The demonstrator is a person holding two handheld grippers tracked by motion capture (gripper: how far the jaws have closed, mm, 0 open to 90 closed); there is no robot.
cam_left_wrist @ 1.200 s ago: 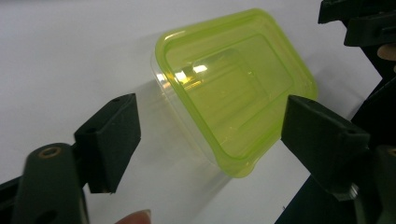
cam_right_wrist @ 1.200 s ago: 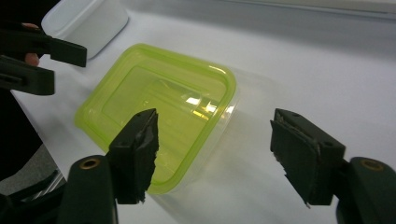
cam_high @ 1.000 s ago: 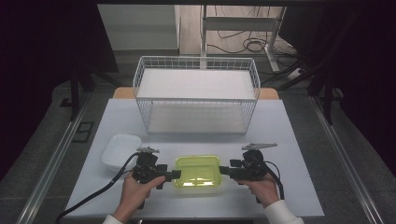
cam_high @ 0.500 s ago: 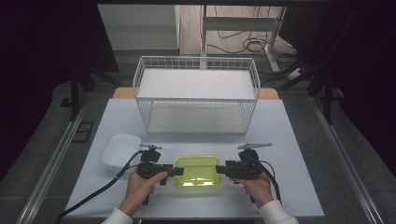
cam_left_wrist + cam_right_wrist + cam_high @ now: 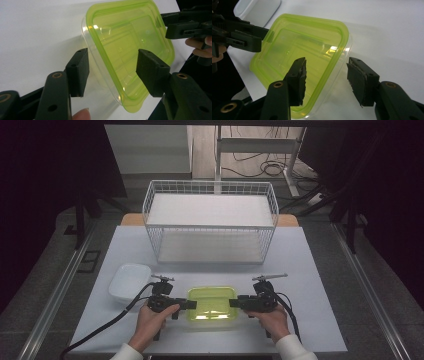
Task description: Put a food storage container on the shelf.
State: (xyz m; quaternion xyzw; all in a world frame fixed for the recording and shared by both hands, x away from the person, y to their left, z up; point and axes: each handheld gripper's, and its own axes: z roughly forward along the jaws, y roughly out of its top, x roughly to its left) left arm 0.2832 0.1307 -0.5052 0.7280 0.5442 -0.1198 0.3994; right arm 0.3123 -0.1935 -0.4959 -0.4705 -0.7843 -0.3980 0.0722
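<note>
left gripper [image 5: 186, 304] at the container's nine o'clock end in the high view, pointing toward three o'clock, jaws just closing yet apart, no pad pressing. in the left gripper view, one pad [image 5: 78, 71] outside the clear wall, the other [image 5: 150, 71] over the green lid, the rim passing between them, a gap on each side. right gripper [image 5: 235, 303] at the three o'clock end, pointing toward nine o'clock, mirrored, jaws likewise just closing and not clamped; in the right gripper view, one pad [image 5: 298, 80] over the lid, the other [image 5: 359, 81] outside the wall, daylight on both.

lidded plastic container [image 5: 212, 304] lying on the white table [image 5: 310, 270] at the near edge, directly between the two grippers, long axis running nine to three, so each short end facing one gripper. equally near to both hands, neither favoured. green lid [image 5: 130, 50] seated on the clear tub. likely next: squeezing both short ends together, each grip straddling rim and wall.

farther out: white dish [image 5: 129, 282] at about ten o'clock from the left gripper, near but apart. wire basket [image 5: 210, 227] at twelve o'clock, well apart.
</note>
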